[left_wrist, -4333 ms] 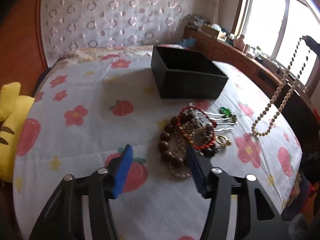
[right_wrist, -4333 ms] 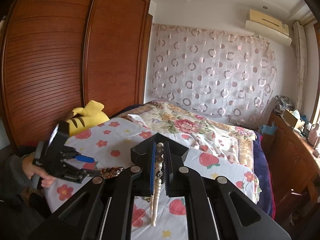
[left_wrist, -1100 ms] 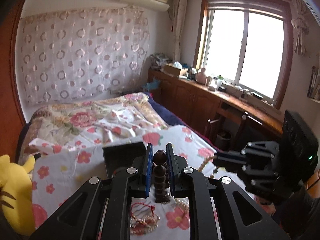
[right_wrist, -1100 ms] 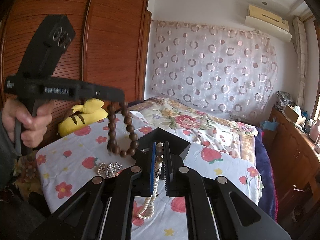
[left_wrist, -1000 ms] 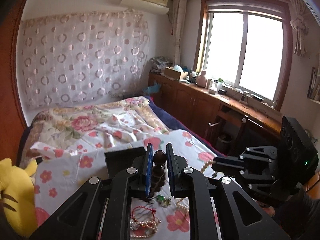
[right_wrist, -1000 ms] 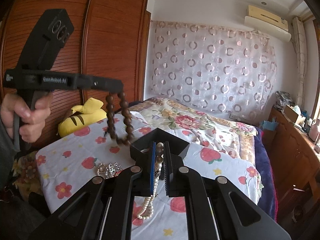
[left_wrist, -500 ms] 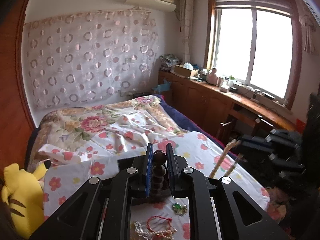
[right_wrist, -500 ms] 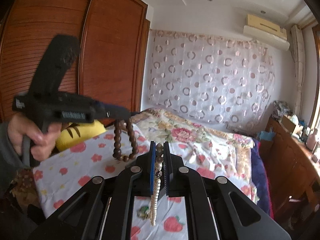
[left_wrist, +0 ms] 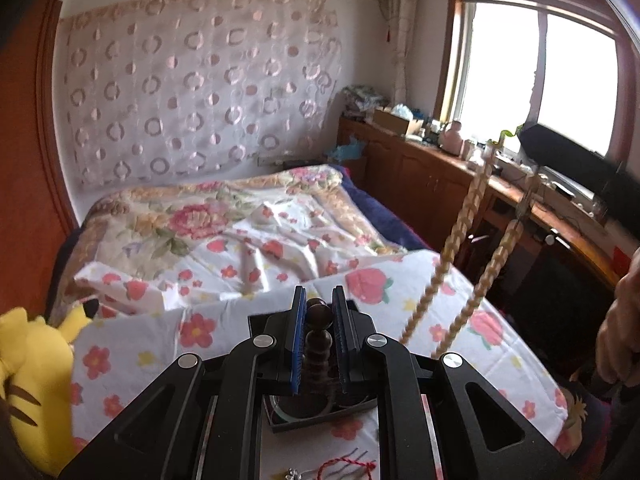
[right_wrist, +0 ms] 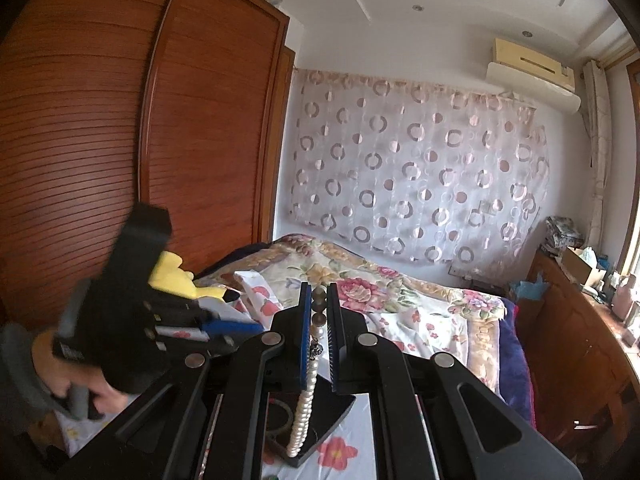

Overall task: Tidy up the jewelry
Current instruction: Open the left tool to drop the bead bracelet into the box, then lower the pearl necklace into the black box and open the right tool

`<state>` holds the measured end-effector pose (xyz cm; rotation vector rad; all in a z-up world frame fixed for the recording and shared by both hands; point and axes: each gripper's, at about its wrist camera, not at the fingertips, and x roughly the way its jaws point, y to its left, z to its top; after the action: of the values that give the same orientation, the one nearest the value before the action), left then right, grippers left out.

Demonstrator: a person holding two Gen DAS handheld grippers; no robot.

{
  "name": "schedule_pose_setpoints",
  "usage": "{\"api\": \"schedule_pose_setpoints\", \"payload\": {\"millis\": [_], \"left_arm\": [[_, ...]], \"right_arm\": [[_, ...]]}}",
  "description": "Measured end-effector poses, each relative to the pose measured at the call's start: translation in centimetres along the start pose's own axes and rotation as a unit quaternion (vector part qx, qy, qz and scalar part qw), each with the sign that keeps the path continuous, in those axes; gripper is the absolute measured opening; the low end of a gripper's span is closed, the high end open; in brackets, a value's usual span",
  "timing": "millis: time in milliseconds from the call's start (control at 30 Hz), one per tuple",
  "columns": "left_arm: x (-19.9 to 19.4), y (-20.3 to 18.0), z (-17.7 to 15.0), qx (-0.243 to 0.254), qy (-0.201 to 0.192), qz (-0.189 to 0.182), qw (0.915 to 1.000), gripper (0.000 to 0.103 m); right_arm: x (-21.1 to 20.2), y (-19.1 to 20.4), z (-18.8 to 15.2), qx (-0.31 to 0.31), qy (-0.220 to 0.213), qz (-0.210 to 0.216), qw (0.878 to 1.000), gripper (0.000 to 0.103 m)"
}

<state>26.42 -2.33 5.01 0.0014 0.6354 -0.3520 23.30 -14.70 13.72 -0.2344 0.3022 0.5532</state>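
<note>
The dark wooden bead bracelet (left_wrist: 318, 334) is clamped between the blue pads of the left tool (left_wrist: 317, 312), jaws nearly together on it; its top bead shows above the pads and the rest hangs down below them, over the black box (left_wrist: 320, 416). The pearl necklace (right_wrist: 306, 404) is pinched between the pads of the right tool (right_wrist: 319, 316), jaws almost fully closed on the strand, which drops straight down from the tips into or just over the corner of the same box (right_wrist: 336, 412); contact with the box floor cannot be told. In the left wrist view the necklace (left_wrist: 460, 236) is seen as two blurred strands hanging to the right of the left tool's tips. A ring-shaped item is noted inside the box under both tools, its kind unclear. Nearer than the box, below the left tool's frame, a red cord bracelet (left_wrist: 344, 465) lies on the flowered sheet (left_wrist: 224, 320) of the bed. A yellow plush toy (left_wrist: 24, 384) lies to the left of the left tool. The left tool (right_wrist: 224, 326), blurred, is seen left of the right tool, gripped by a hand (right_wrist: 76, 376).
</note>
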Motion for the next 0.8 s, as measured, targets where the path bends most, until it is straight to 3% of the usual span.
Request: {"api": "schedule_pose_setpoints", "payload": {"millis": [267,533,800], "left_arm": [[3.1,1.8,-3.3,-0.016,0.038,0.013,0.9991,0.012],[1.3,2.9,-5.3,-0.021,0.024,0.03,0.9991,0.034],[-0.5,3.5,-8.3,-0.021,0.021,0.037,0.9989,0.046]], "right_arm": [[3.6,0.0,-2.7,0.009,0.045,0.002,0.999,0.009],[7.6,0.8,-7.0,0.024,0.107,0.015,0.994,0.009],[9.9,2.3,-10.7,0.03,0.164,0.023,0.986,0.009]]}}
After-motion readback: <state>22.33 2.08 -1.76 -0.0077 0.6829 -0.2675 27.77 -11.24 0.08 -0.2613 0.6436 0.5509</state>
